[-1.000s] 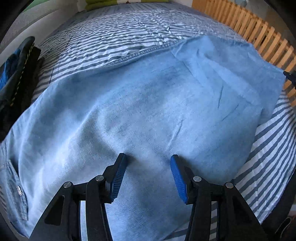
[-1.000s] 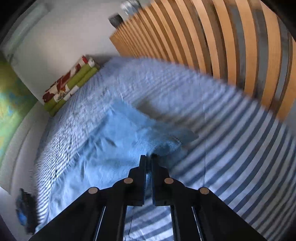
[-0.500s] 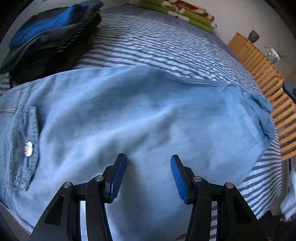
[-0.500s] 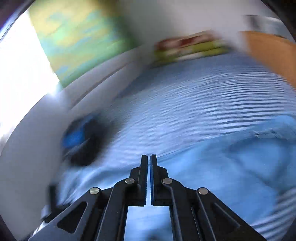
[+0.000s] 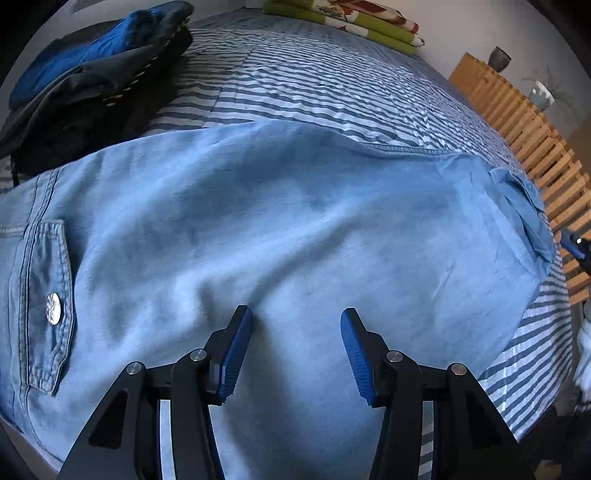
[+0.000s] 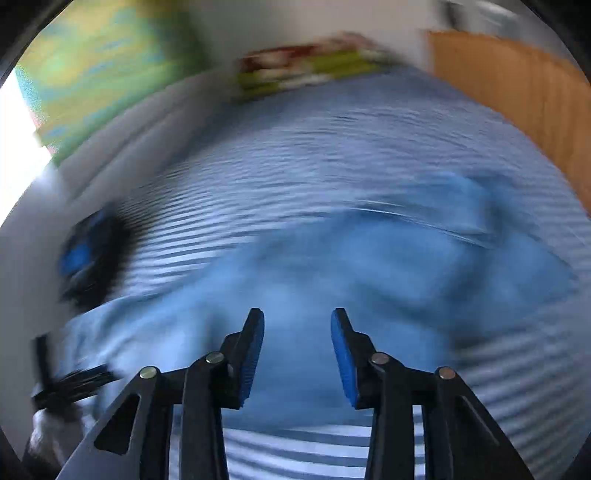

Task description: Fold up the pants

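Light blue denim pants [image 5: 295, 221] lie flat across the striped bed, a buttoned pocket [image 5: 48, 306] at the left and the folded hem end [image 5: 524, 206] at the right. My left gripper [image 5: 295, 314] hovers over the near edge of the pants, open, with nothing between its blue pads. In the blurred right wrist view, my right gripper [image 6: 297, 317] is over the pants [image 6: 369, 273] with its jaws opening and nothing between them. A tip of the right gripper [image 5: 576, 245] shows at the right edge of the left wrist view.
The striped bed cover [image 5: 314, 81] runs to the far wall. A pile of dark and blue clothes [image 5: 92, 81] sits at the far left. A folded green and red blanket [image 5: 347, 18] lies at the head. A wooden slatted rail [image 5: 535, 147] lines the right side.
My right gripper let go of the hem end, swung left over the pants and its jaws parted. The left gripper's view turned left, bringing in the pocket and the dark pile.
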Available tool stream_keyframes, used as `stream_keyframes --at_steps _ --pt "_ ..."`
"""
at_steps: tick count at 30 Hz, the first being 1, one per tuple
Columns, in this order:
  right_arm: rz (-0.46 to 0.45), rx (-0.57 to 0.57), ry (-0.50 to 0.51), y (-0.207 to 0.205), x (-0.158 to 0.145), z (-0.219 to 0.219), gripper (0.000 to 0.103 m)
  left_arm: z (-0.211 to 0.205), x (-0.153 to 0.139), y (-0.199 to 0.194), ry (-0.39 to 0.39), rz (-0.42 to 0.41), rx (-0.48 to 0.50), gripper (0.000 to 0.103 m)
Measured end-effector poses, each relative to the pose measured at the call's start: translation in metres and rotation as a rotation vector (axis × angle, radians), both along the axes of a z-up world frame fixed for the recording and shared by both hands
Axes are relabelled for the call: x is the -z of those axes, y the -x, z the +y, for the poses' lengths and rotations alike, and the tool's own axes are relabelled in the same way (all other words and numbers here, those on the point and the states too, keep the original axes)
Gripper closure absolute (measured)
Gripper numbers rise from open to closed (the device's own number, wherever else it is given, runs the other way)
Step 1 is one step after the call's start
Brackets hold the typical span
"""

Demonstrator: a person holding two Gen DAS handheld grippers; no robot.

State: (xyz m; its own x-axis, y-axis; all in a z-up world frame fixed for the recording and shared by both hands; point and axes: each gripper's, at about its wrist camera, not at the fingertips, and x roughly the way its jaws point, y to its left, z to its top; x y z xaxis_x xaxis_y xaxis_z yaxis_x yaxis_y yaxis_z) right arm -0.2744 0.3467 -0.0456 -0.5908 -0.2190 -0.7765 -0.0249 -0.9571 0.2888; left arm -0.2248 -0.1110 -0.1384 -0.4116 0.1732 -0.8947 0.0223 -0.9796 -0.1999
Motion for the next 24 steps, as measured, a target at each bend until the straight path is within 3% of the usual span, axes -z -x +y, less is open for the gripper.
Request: stream_keyframes --at_steps 3,6,10,13,17,19,24 --pt "-0.054 0.205 -0.059 0.006 0.023 0.088 0.067 0.006 -0.004 0.002 0.002 -0.003 0.009 0.05" --pt "-0.094 0.349 -0.128 0.009 0.04 0.158 0.065 0.024 -0.028 0.009 0.027 0.033 0.048 0.05" --pt "-0.137 0.459 -0.072 0.008 0.053 0.214 0.055 0.08 -0.079 0.042 0.047 0.106 0.182 0.048" --pt "-0.158 0.521 0.002 0.001 0.065 0.233 0.053 0.156 -0.113 0.085 0.092 0.158 0.33 0.04" --pt "-0.165 0.562 0.097 -0.004 0.077 0.228 0.052 0.281 -0.14 0.146 0.123 0.2 0.537 0.038" --pt "-0.143 0.591 0.195 -0.006 0.082 0.227 0.052 0.352 -0.141 0.179 0.121 0.186 0.628 0.037" --pt "-0.117 0.602 0.282 0.009 0.089 0.225 0.051 0.497 -0.111 0.234 0.184 0.161 0.806 0.035"
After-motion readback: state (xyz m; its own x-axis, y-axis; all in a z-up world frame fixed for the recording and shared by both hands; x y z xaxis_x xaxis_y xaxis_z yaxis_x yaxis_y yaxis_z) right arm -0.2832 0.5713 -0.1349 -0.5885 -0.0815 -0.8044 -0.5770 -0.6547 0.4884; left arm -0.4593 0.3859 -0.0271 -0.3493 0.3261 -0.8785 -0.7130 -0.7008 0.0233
